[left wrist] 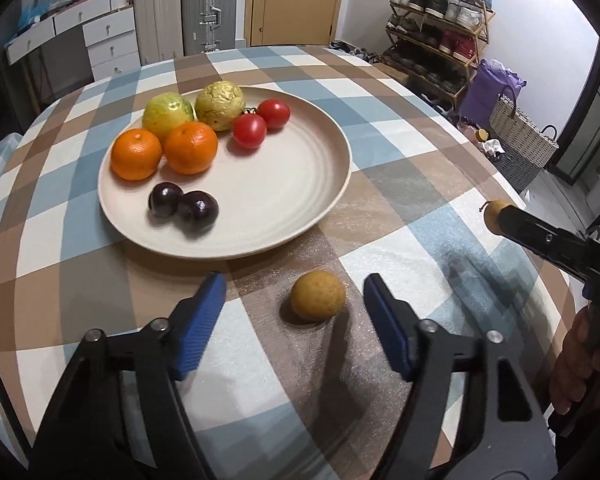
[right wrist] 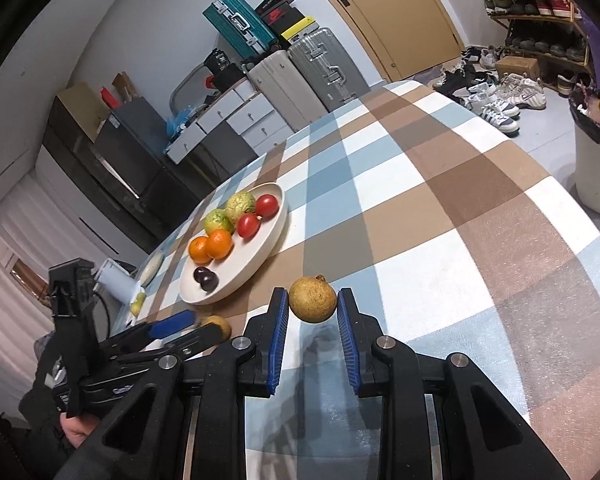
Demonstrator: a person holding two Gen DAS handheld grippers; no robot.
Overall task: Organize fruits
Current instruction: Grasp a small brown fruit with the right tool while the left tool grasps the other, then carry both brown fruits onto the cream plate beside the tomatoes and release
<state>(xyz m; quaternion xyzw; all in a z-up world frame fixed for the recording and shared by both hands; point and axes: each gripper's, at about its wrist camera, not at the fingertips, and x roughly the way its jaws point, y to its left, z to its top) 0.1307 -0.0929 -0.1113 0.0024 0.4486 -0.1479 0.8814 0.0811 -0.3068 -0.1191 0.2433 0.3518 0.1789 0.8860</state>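
The left hand-held gripper [left wrist: 294, 312] stands released, its pads straddling a brown fruit [left wrist: 318, 297] on the desk [left wrist: 400, 128] — not yet pressing it. The right hand-held gripper [right wrist: 312, 316] is clenched on a second brown fruit [right wrist: 312, 299], lifted clear, presumably for the plate [left wrist: 300, 184] where fruit lies paired by kind. Only the right wrist view shows that grip squarely — the left shows it side-on.

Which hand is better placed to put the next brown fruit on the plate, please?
Right. The right gripper already holds a brown fruit clear of the table, while the left gripper merely straddles one lying short of the plate.
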